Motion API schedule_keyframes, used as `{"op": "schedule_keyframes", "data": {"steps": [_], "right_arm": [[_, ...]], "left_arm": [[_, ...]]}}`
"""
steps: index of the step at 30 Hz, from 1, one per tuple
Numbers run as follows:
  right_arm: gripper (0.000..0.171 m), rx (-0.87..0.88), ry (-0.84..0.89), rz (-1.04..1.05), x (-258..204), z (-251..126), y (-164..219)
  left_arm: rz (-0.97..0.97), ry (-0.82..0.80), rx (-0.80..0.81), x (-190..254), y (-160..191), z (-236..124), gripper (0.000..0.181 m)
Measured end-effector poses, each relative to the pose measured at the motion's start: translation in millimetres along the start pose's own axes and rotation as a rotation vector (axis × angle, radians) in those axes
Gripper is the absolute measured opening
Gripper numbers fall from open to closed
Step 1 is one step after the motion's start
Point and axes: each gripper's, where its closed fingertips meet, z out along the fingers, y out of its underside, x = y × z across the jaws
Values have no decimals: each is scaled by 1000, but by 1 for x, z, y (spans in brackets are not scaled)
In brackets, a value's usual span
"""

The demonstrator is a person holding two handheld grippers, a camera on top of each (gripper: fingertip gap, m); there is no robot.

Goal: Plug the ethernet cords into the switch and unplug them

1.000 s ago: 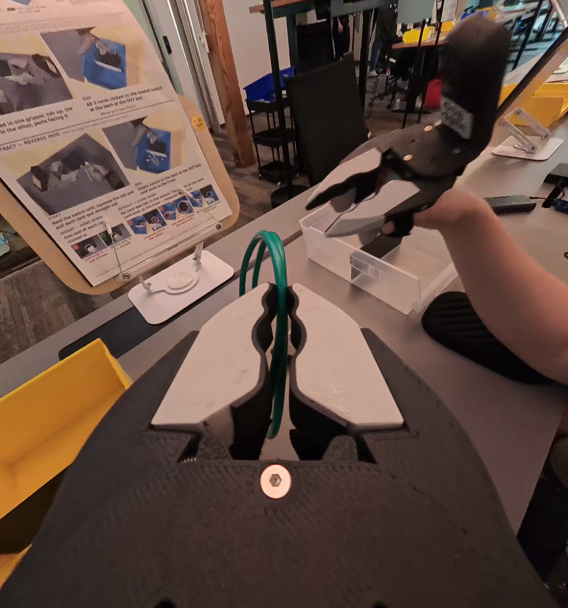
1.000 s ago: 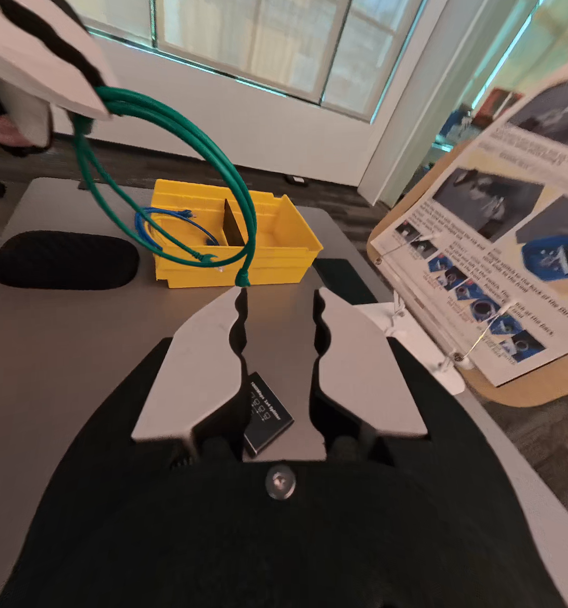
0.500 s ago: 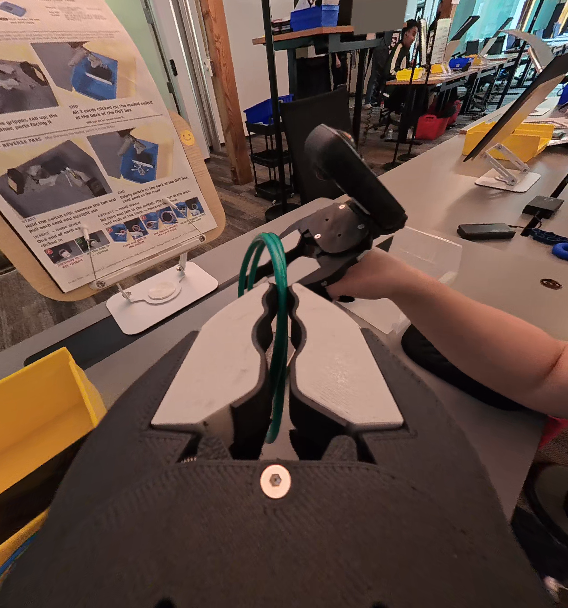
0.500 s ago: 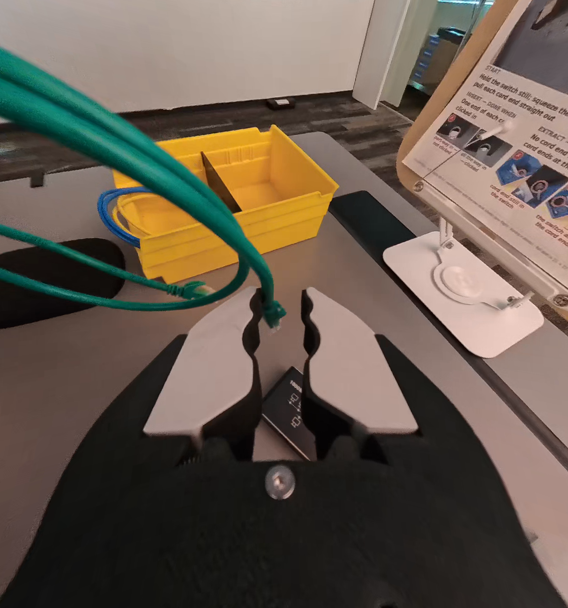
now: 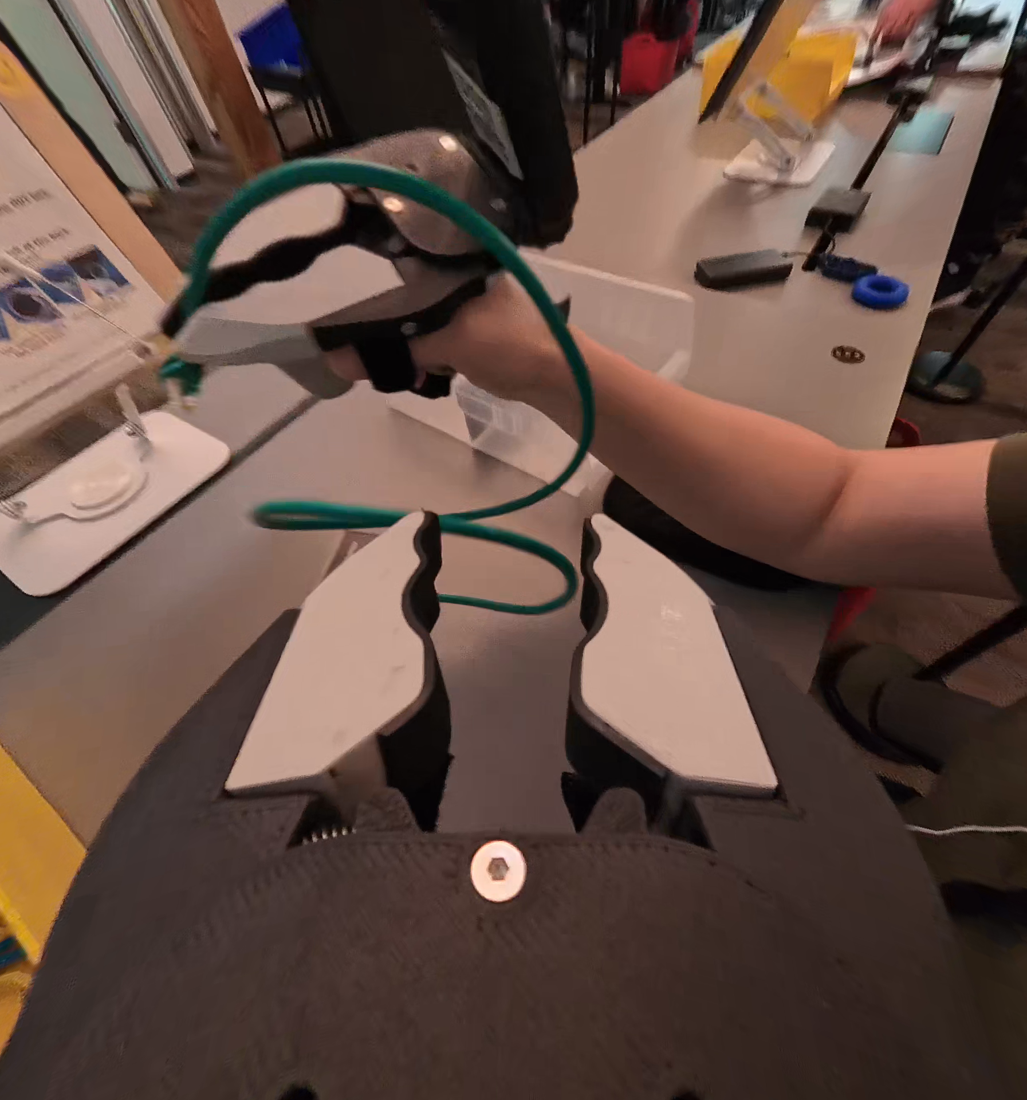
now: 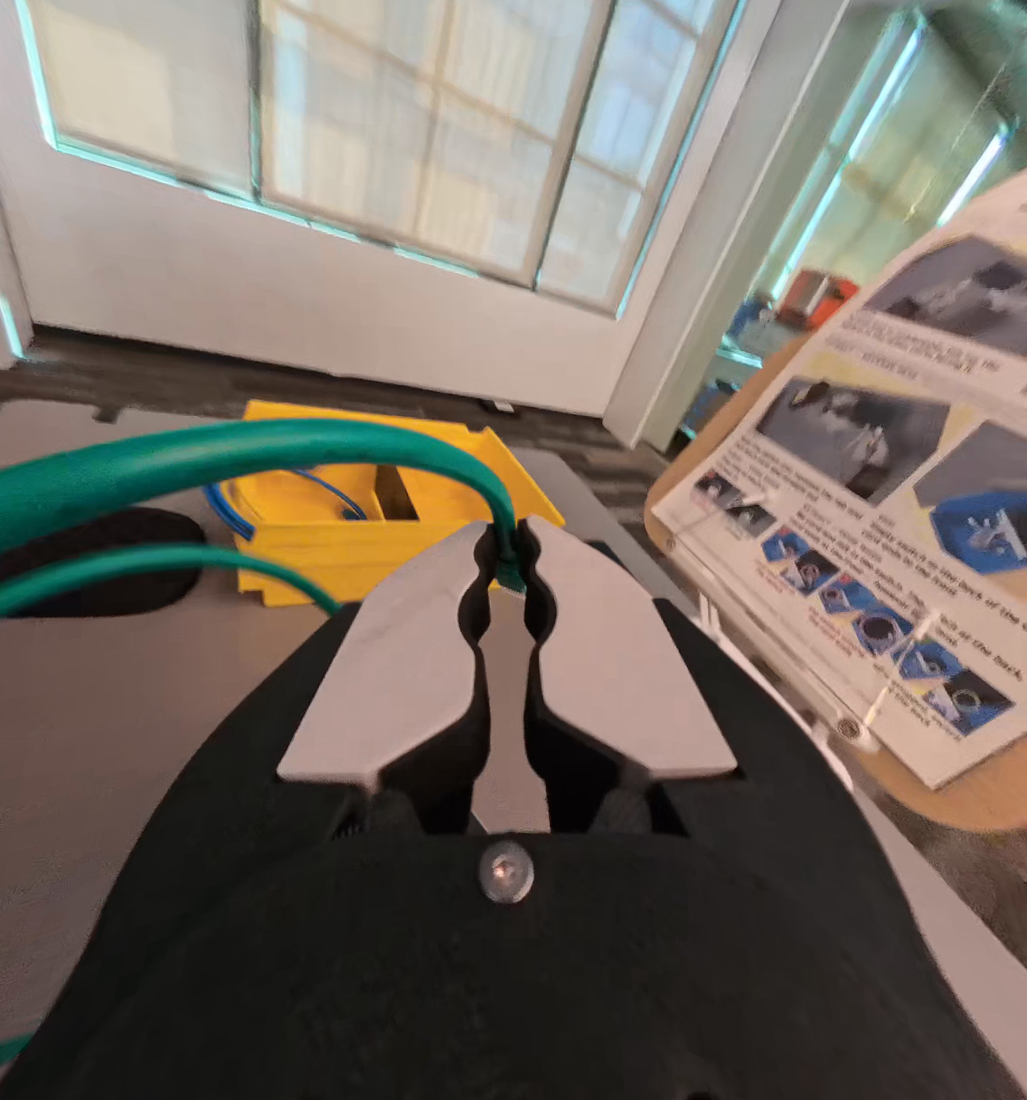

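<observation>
Green ethernet cord (image 5: pixel 564 333) is what I see strung between my two tools. My right gripper (image 6: pixel 514 538) has its fingers nearly closed on the cord just behind its green plug (image 6: pixel 511 574), pinched at the very tips, with the plug's end pointing back toward the camera. From the left wrist view that same right gripper (image 5: pixel 168 333) is held up above the grey table (image 5: pixel 160 601) by a bare hand (image 5: pixel 499 345), and the plug (image 5: pixel 179 376) hangs just below its tips. My left gripper (image 5: pixel 508 530) stands wide open with nothing in its grasp; the cord arcs over the hand, drops, and loops loosely across the gap between the two fingertips, and I cannot tell whether it touches either of them. Past the right gripper's tips I see a yellow bin (image 6: pixel 344 536) on the table with a divider inside and a blue cord (image 6: pixel 231 512) spilling over its left side. An instruction sheet (image 6: pixel 891 536) on a wooden board leans on a white stand (image 5: pixel 100 494) to the right of that bin. A clear plastic tray (image 5: pixel 612 315) sits behind the hand. I can't find the switch in either view.
</observation>
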Motion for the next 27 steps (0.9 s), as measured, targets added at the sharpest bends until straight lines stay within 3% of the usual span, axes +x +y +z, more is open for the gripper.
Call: {"op": "schedule_keyframes", "data": {"steps": [6,10,16,19,22,27], "right_arm": [[7,199,-218,-22,-22,-25,-31],[7,303,-375,40,-41,-34,-45],[7,426,-595,136,-69,-47,-63],[7,448,-681,149,-80,-51,-65],[7,430,-712,141,-86,-50,-62],[7,379,-722,128,-89,-46,-54]], "left_arm": [[-106,-167,217,-50,-18,-43,48],[-126,-239,342,-77,-19,-51,48],[-75,-71,333,-72,-9,-15,50],[-148,145,396,-51,-14,1,49],[-195,211,426,-51,-15,14,46],[-184,288,502,-48,-21,15,19]]}}
